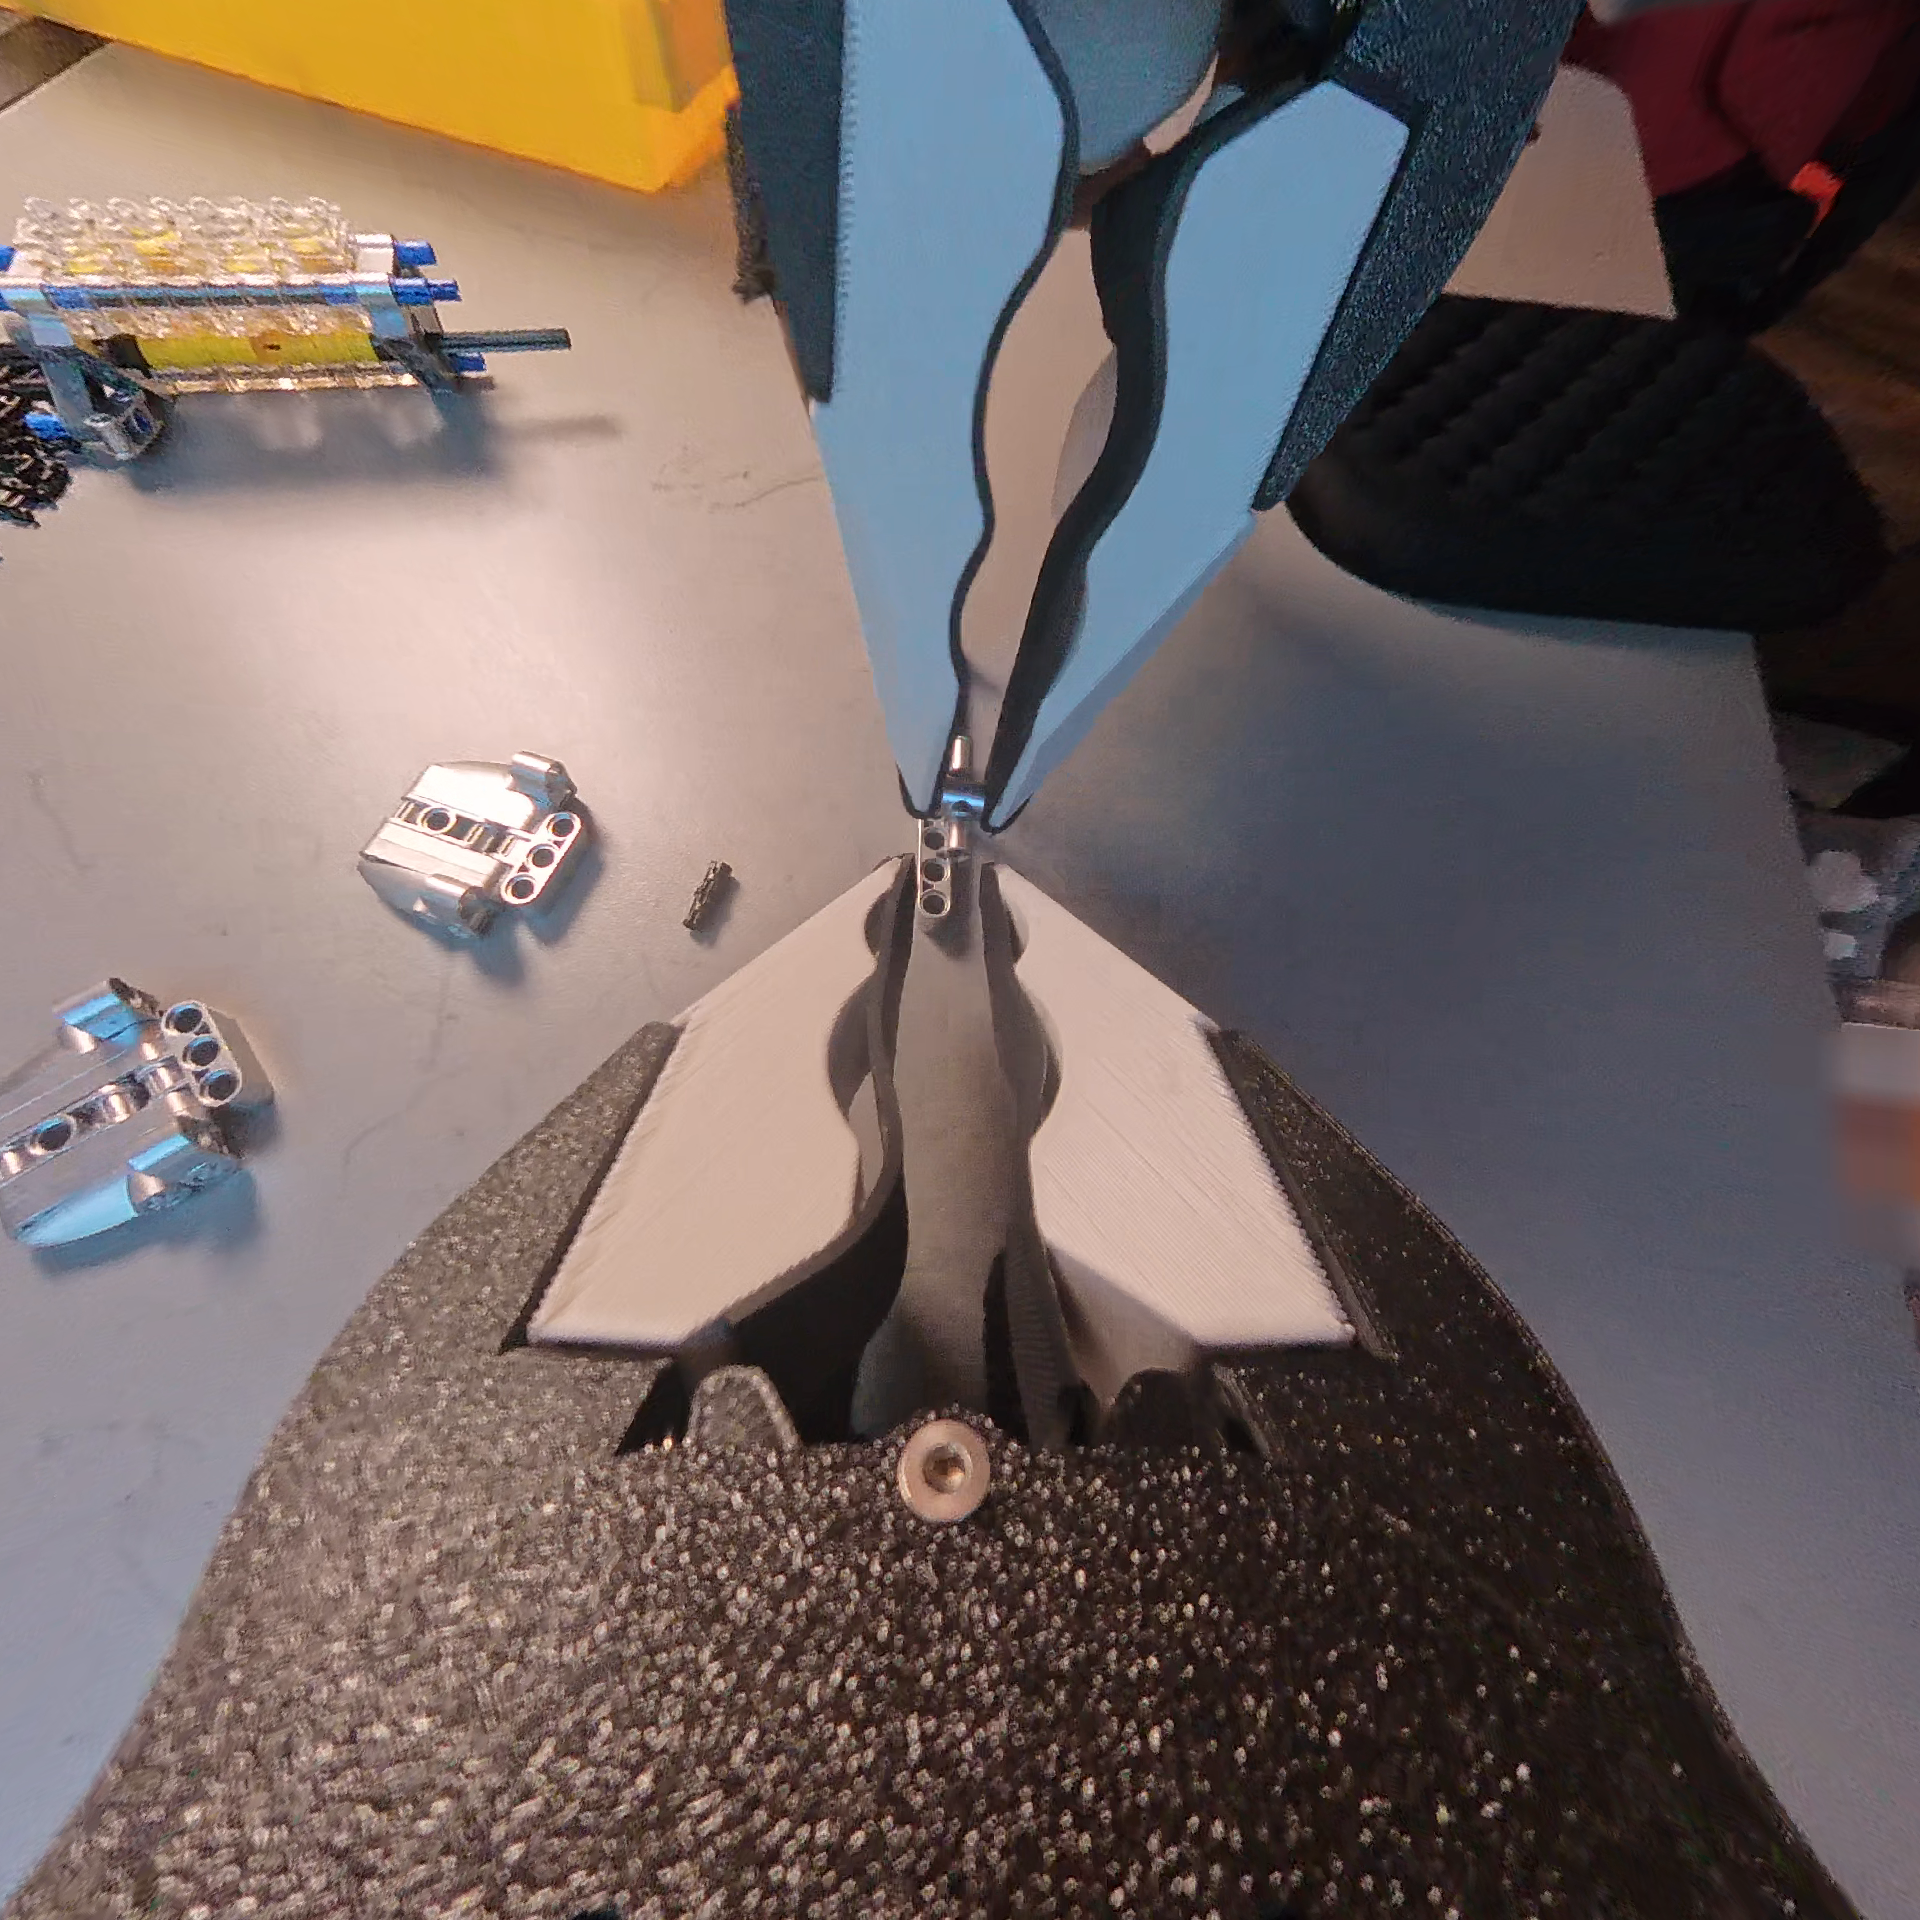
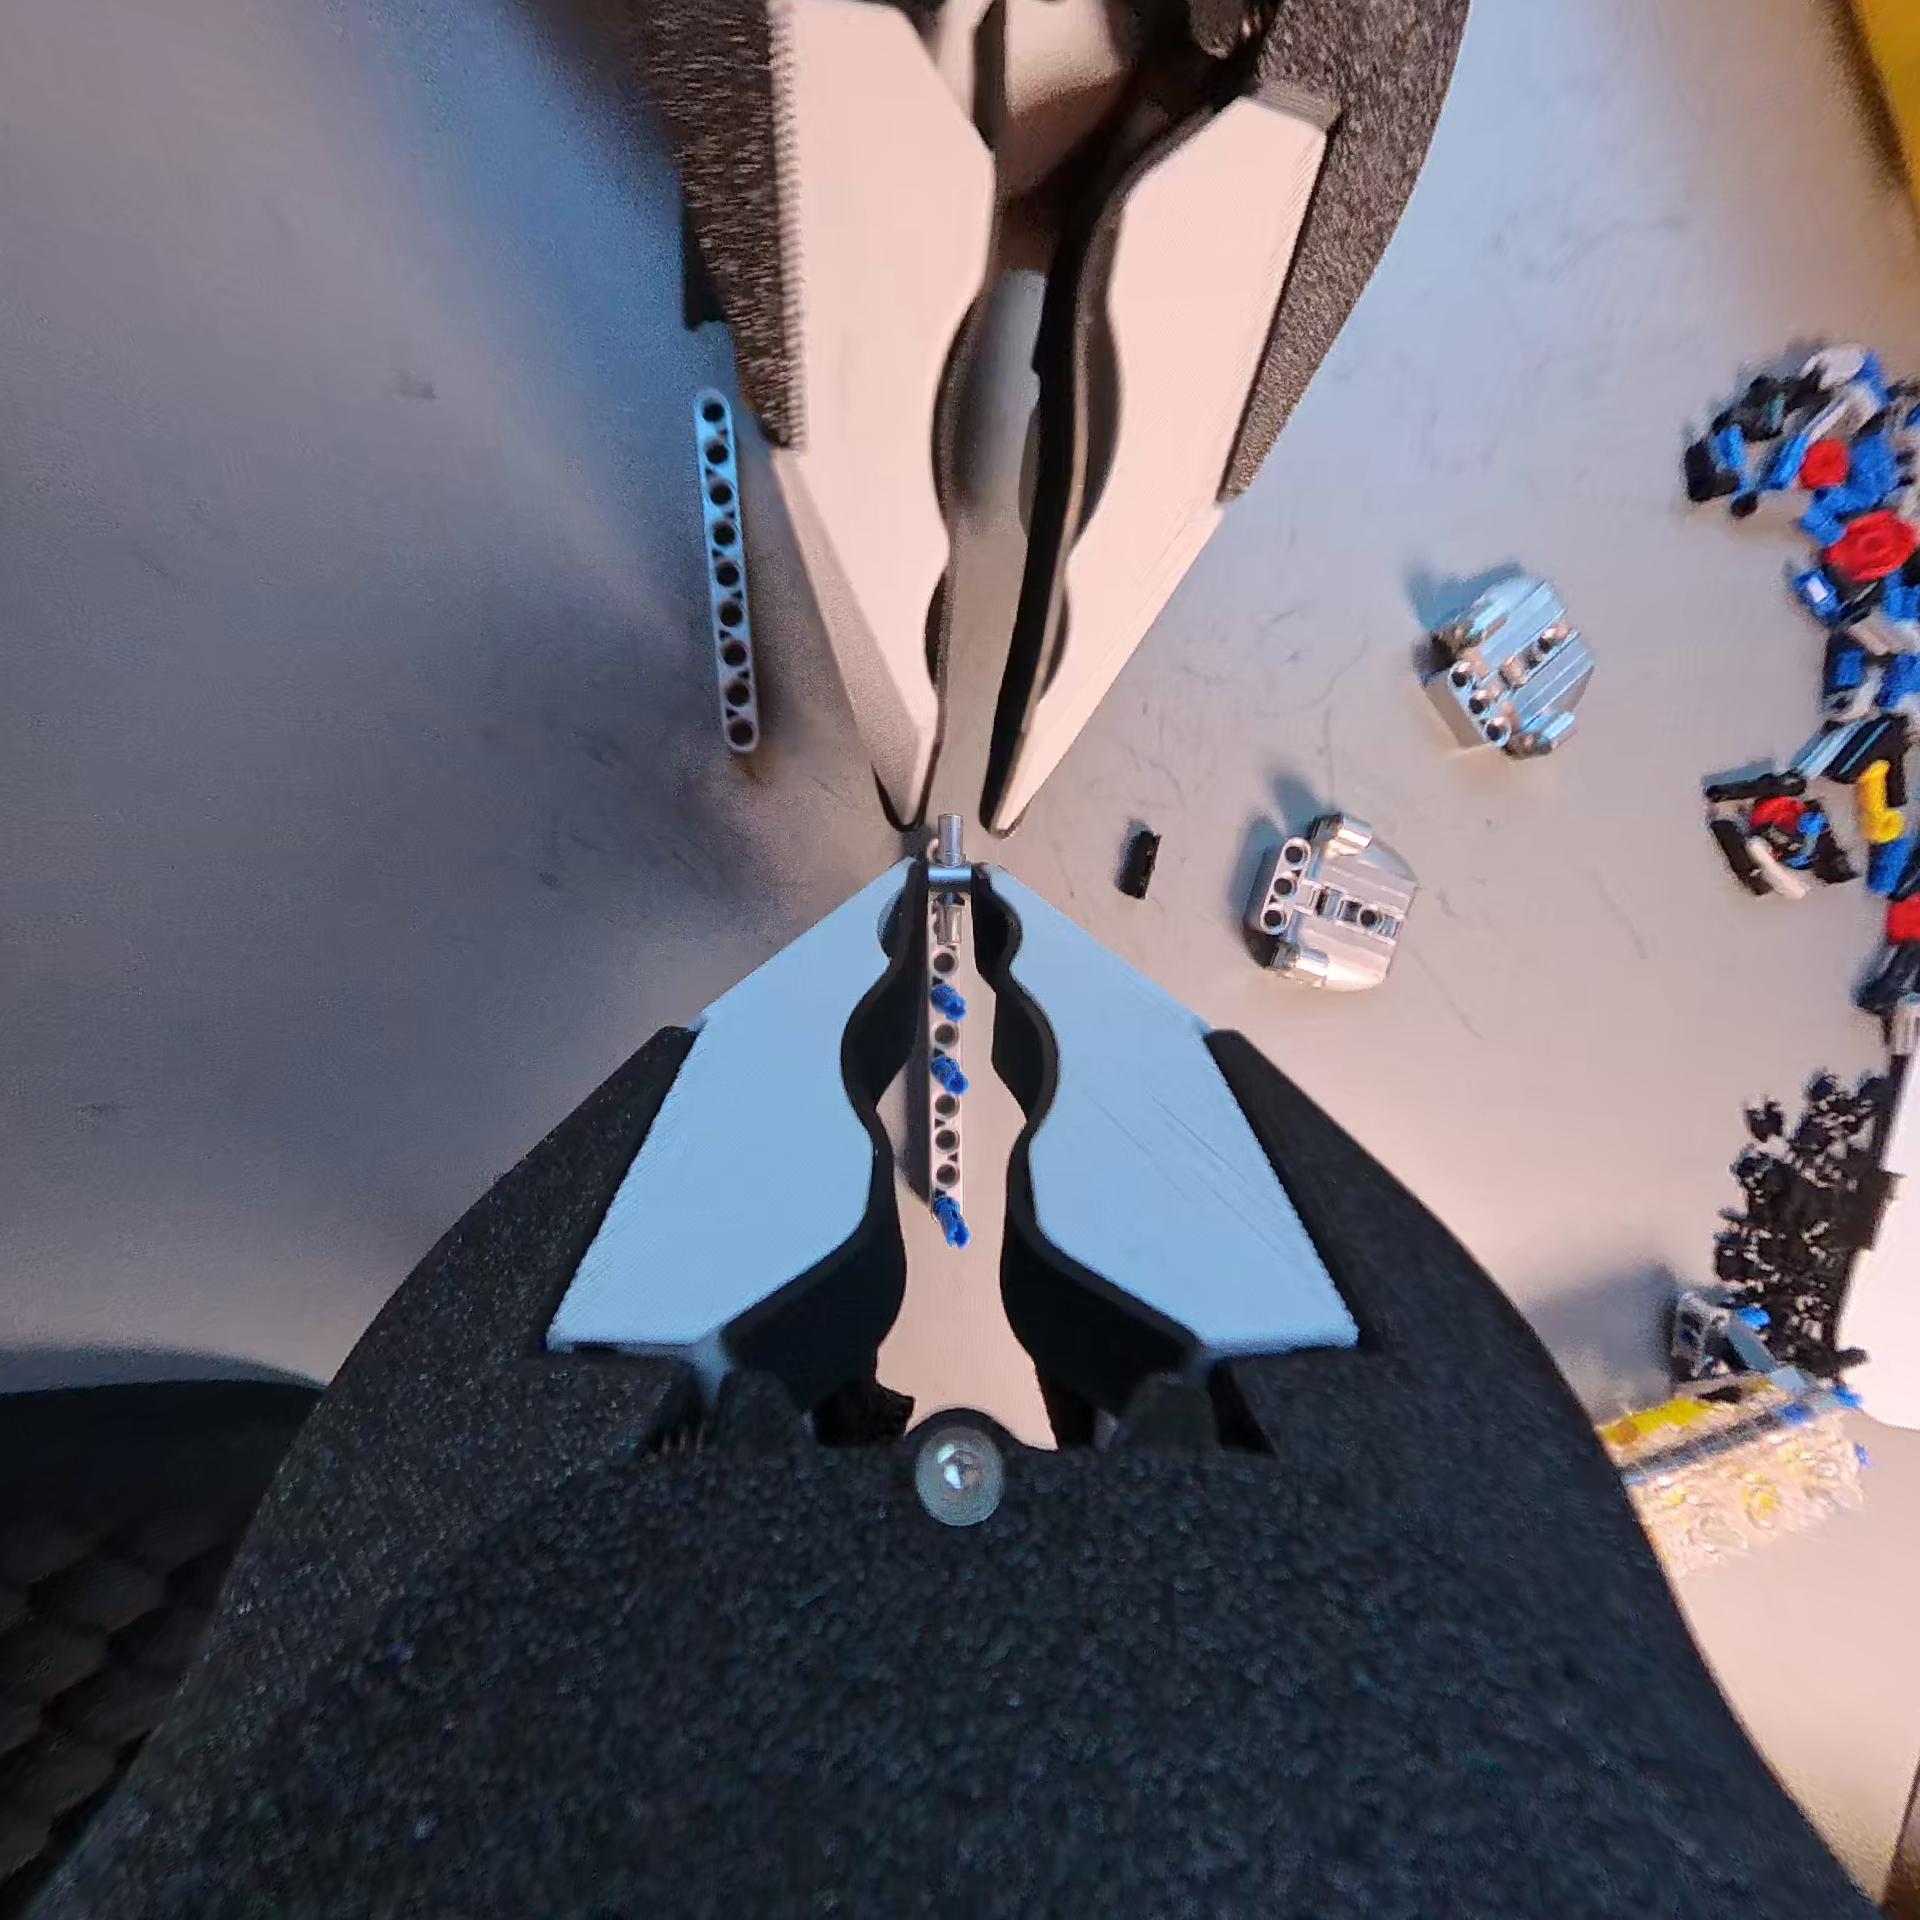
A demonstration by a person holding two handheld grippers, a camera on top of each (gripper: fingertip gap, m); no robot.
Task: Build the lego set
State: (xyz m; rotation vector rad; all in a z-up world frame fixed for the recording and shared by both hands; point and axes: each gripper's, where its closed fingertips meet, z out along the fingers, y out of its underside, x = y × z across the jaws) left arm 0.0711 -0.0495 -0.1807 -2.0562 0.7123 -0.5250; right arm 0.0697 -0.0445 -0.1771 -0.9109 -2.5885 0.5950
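In the left wrist view, mid-frame, my left tongs [image 1: 940, 875] flank a grey holed beam [image 1: 938, 888], gripping or not I cannot tell, while my right tongs [image 1: 961, 816] clench its pin-topped end; the right wrist view shows it hanging centre-frame, blue-pinned, over the desk [image 2: 312, 623].

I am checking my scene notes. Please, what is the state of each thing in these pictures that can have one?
right gripper: shut on the end of the pinned beam.
left gripper: slightly open, gripping nothing.
pinned beam: held, three blue pins inserted.
bare beam: lying flat, loose.
silver panels: two, lying loose.
brick model: partly built, standing.
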